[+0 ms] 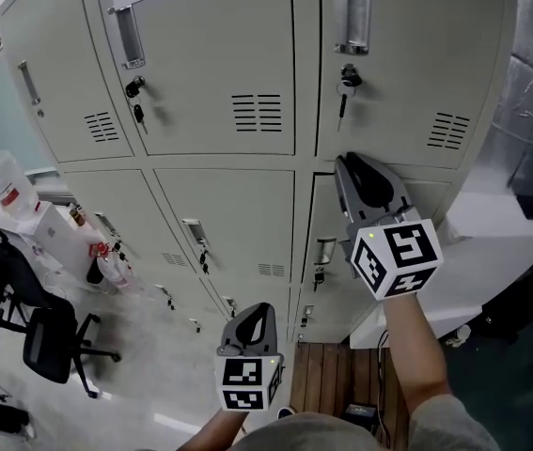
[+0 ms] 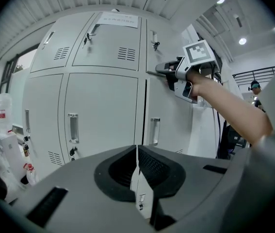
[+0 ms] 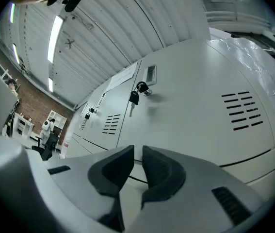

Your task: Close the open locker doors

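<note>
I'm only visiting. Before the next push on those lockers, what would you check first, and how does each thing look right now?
1. Right-column middle door shut flush: not ok; a dark gap runs down its left edge.
2. Right gripper at that door: ok, at its top edge.
3. Right jaws free: ok, slightly apart, nothing between.
4. Left gripper out of the way: ok, lower down, jaws together, empty.
5. Other doors closed: ok, those in view look flush.
</note>
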Tool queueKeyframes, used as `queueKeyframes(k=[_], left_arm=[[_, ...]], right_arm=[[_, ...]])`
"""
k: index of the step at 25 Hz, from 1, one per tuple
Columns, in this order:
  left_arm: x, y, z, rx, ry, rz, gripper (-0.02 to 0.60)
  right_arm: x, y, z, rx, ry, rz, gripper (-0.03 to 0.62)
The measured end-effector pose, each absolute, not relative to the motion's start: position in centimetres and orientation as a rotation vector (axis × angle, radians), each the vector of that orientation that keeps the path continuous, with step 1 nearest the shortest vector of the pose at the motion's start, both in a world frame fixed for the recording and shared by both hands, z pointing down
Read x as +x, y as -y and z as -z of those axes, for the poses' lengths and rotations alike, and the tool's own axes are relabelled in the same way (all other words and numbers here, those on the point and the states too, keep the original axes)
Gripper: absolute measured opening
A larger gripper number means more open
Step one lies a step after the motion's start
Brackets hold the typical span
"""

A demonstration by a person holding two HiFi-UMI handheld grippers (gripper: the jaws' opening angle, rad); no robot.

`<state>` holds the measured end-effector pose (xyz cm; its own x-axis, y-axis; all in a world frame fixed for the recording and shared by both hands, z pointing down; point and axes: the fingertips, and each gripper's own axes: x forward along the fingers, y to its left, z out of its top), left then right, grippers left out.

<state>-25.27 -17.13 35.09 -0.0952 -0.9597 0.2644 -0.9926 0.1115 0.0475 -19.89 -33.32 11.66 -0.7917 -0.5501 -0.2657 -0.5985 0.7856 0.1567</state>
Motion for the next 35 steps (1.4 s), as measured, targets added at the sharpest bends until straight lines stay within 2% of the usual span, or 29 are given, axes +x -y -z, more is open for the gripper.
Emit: queueKeyframes(k=[6, 19, 27, 35], left_arm=[[-25.8, 17.2, -35.3, 1.929, 2.154, -0.206, 0.011], [-25.2, 16.8, -35.6, 1.946, 2.137, -0.215, 0.011], [-22.6, 15.1, -36.9, 1.992, 2.089, -0.274, 0.011], [-17.5, 13.5, -38.7, 2.056, 2.043, -0.288, 0.011]], right_arm=[[-20.1, 34.5, -11.4, -0.988, -2.734, -0.329, 0.048], [-18.4, 32.6, -11.6, -0.997, -2.738, -0.400, 0.046], [-10.9, 27.0, -18.2, -1.053, -2.837, -0.306, 0.046], [-0.2, 23.0, -28.9, -1.245, -2.935, -0.107, 0.046]])
